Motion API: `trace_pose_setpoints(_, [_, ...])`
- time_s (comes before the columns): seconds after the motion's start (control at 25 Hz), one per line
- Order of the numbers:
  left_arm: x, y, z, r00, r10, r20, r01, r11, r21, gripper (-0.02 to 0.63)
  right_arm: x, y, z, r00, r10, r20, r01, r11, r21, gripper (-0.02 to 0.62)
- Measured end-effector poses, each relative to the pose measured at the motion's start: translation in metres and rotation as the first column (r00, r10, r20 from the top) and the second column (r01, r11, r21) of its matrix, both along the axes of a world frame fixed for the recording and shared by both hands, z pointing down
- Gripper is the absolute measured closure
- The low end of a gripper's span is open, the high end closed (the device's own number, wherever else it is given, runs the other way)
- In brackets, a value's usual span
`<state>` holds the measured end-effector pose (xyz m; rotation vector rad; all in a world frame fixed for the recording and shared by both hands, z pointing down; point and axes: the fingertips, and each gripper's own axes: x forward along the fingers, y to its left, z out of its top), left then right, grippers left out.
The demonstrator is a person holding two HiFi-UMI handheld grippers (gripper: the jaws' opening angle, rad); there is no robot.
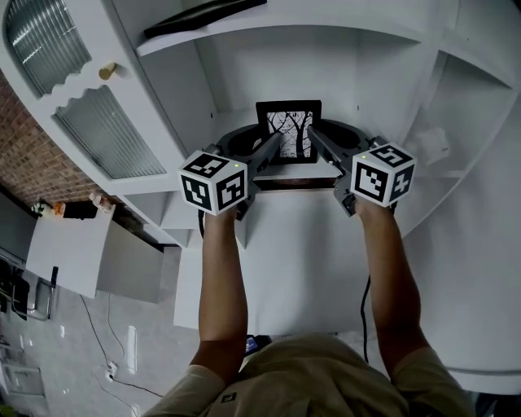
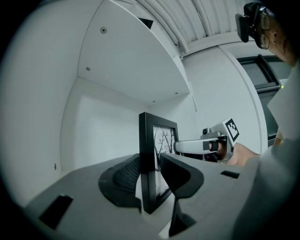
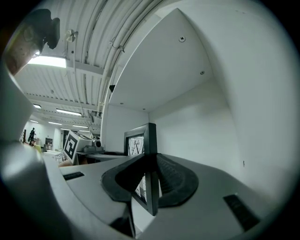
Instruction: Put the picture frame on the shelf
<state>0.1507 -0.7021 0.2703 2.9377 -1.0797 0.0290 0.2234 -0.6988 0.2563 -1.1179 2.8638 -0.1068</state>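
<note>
A black picture frame with a bare-tree print stands upright in a white shelf niche, on the shelf board. My left gripper is at the frame's left edge. In the left gripper view that edge stands between the jaws; a thin gap shows beside the right jaw, so the gripper is open around it. My right gripper is at the right edge. In the right gripper view its pads press on both faces of the frame, so the gripper is shut on it.
The niche's back wall lies close behind the frame, with a shelf board overhead that bears a flat dark object. A ribbed-glass cabinet door hangs to the left. Curved white shelves run on the right.
</note>
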Motion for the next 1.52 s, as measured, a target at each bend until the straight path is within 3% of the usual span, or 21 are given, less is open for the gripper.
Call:
trace_pose_setpoints(0.2, [-0.0025,-0.0017,0.0009,0.996,-0.082,-0.024,0.083,0.996,0.038,0.489,-0.0001,0.0016,0.0000,0.999,0.040,-0.016,-0.039,0.998,0.049,0.522])
trace_pose_setpoints(0.48, [-0.0020,-0.0003,0.0002,0.989,-0.144,-0.017,0.145,0.986,0.081,0.489,0.0003,0.0040,0.0050,0.978,0.184,-0.095,-0.166,0.971,0.173,0.522])
trace_pose_setpoints(0.76, [-0.0009,0.0012,0.0007,0.985,-0.172,-0.015,0.172,0.983,0.066,0.489,0.0030,0.0039,0.0056,0.968,0.233,-0.092,-0.218,0.965,0.147,0.522])
trace_pose_setpoints(1.32, [-0.0057,0.0001,-0.0008,0.979,-0.202,-0.012,0.203,0.975,0.096,0.489,0.0042,0.0029,0.0045,0.966,0.241,-0.094,-0.225,0.962,0.156,0.522])
trace_pose_setpoints(1.52, [-0.0057,-0.0015,-0.0041,0.984,-0.180,-0.012,0.180,0.980,0.080,0.489,0.0046,0.0014,0.0028,0.968,0.234,-0.095,-0.218,0.964,0.153,0.522])
